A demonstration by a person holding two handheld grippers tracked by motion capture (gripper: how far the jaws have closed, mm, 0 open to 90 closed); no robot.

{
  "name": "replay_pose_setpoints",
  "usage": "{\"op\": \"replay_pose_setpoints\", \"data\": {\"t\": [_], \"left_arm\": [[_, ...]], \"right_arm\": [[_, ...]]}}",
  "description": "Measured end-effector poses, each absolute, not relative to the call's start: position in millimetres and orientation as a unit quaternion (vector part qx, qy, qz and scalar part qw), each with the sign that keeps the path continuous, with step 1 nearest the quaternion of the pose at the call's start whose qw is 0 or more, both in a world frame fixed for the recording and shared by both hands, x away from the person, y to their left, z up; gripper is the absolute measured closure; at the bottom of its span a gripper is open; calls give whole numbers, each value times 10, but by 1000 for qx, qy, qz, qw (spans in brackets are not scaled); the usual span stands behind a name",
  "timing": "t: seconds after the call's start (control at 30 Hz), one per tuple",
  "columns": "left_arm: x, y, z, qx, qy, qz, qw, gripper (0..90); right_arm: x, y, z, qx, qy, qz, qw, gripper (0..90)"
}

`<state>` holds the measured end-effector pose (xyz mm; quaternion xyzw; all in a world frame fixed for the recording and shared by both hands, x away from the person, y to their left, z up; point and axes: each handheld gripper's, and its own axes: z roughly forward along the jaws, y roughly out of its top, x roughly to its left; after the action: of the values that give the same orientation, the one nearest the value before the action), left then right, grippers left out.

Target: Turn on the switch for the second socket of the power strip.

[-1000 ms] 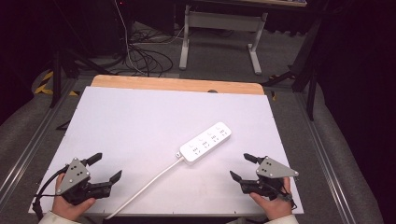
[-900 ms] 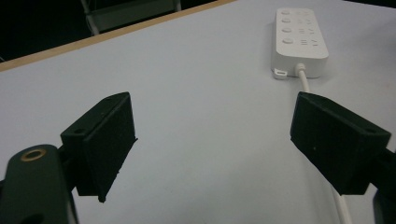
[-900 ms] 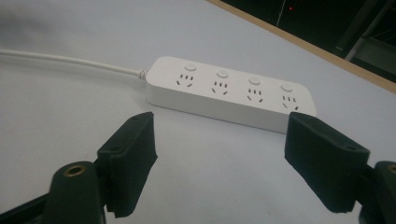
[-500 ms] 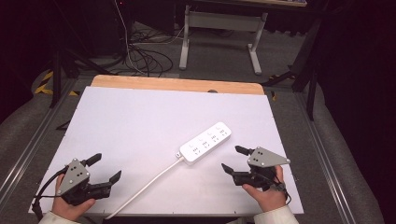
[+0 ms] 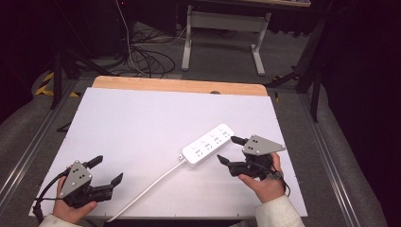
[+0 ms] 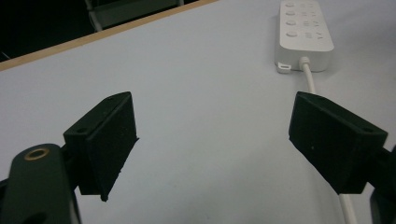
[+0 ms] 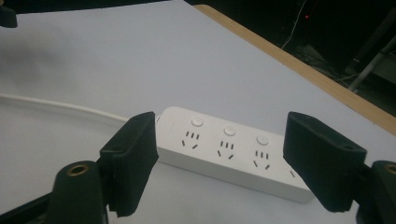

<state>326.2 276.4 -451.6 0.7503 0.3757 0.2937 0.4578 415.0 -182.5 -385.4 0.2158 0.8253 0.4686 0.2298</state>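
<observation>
Two spread jaws of the right gripper (image 5: 231,150) flank the power strip (image 5: 208,144) — not touching, left gripper (image 5: 105,170) agape.

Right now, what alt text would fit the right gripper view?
A white power strip lies on a white table, framed between the wide-open black jaws of the right claw, which does not touch it. Its white cable trails off left.

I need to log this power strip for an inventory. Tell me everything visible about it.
The power strip is a white, smooth, plastic-looking bar with rounded corners, lying flat and diagonal on the white table. It has a row of outlets, each with a round button. A white cord leaves its near-left end. Nothing grips it; the right gripper hovers open beside it.
</observation>
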Motion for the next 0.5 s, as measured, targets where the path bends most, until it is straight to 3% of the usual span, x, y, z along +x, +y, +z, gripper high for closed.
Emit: {"op": "replay_pose_setpoints", "data": {"t": [0.5], "left_arm": [[3258, 2762, -4518, 748, 378, 295, 458, 158]], "right_arm": [[4296, -1626, -3768, 203, 835, 459, 224, 263]]}}
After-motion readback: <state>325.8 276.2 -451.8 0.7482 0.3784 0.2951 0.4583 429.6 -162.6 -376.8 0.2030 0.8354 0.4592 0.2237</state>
